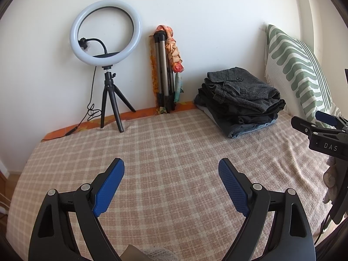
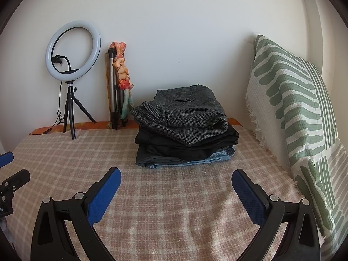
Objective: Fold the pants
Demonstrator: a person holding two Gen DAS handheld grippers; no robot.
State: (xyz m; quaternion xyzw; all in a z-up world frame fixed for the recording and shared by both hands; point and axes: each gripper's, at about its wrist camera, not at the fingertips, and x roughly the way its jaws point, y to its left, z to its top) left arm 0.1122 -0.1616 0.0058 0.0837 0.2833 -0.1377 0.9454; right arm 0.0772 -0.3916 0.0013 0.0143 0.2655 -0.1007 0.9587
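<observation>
On the bed (image 2: 174, 195), under a checked blanket, the stack of folded pants (image 2: 184, 126) sat near the wall, beside a green-patterned pillow (image 2: 293, 113). The left tongs (image 1: 171, 169) and right tongs (image 2: 176, 180) hung above bare blanket, both spread wide with nothing between their blue pads, apart from the stack.

A pink-and-cream check is shown on the blanket (image 2: 174, 206). The stacked pants (image 2: 184, 126) are topped by grey houndstooth, with black and faded blue beneath. Green stripes on white are carried by the cushion (image 2: 300, 117). Blue pads (image 2: 104, 195) are set on black fingers.
</observation>
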